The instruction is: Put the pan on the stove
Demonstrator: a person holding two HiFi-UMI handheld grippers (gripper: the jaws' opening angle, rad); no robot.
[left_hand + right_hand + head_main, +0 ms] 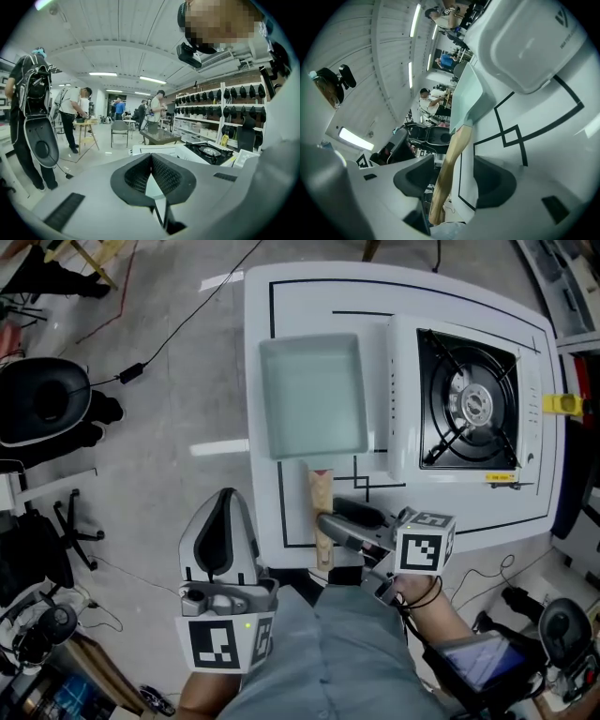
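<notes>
A square pale-green pan (314, 395) lies on the white table (412, 296), with its wooden handle (322, 512) pointing to the near edge. To the pan's right stands the white gas stove (467, 404), its black burner bare. My right gripper (342, 521) is at the handle, open. In the right gripper view the handle (447, 164) runs between the spread jaws with a gap on each side, and the pan (466, 101) and stove (525, 42) lie beyond. My left gripper (223, 521) hangs shut off the table's near left, holding nothing.
Black tape lines mark the table top. A black office chair (42, 399) and cables lie on the floor at the left. A yellow tag (562, 404) sticks out beyond the stove. Several people (72, 117) stand far off in the left gripper view.
</notes>
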